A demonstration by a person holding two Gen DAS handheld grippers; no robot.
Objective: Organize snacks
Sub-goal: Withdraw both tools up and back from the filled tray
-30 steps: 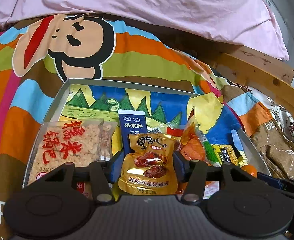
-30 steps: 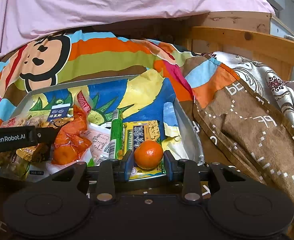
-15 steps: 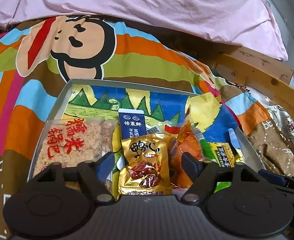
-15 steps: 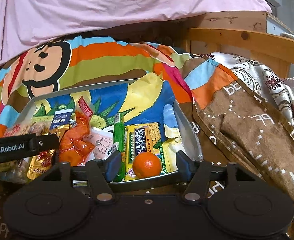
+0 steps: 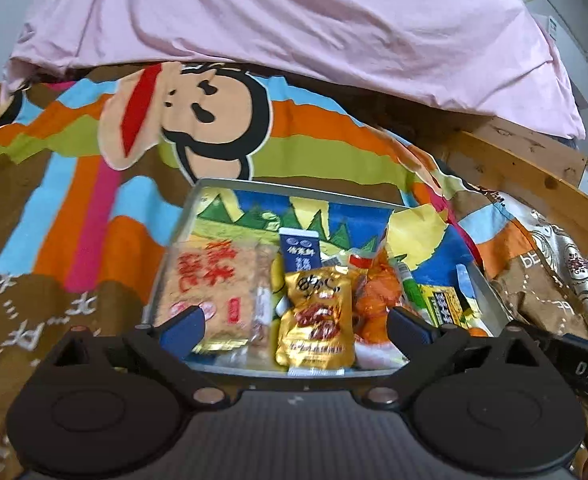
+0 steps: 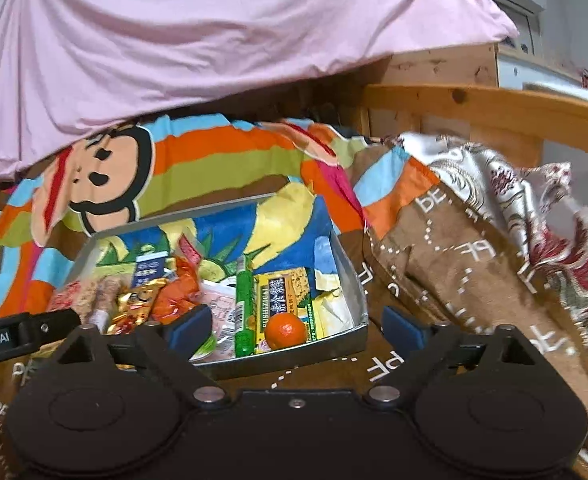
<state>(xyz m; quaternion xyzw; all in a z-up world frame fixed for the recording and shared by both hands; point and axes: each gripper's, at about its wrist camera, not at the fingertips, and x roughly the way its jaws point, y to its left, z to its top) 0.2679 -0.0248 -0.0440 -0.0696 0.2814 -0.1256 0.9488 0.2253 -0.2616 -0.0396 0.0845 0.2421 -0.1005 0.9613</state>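
Observation:
A metal tray with a printed liner lies on the bed and holds several snacks. In the left wrist view a gold snack pouch lies in the tray between the pads of my left gripper, untouched; the jaws are opening wide. A rice cracker pack, a blue carton and an orange packet lie around it. In the right wrist view a small orange rests in the tray's near right corner beside a yellow biscuit pack and a green tube. My right gripper is opening, touching nothing.
The tray sits on a striped monkey-print blanket. A pink sheet hangs behind. A wooden bed rail runs at the right, with patterned brown and white cloth beside the tray. The other gripper's arm shows at the left.
Both grippers opened and drew back and up. The left let go of the gold pouch and the right let go of the orange; both now lie in the tray.

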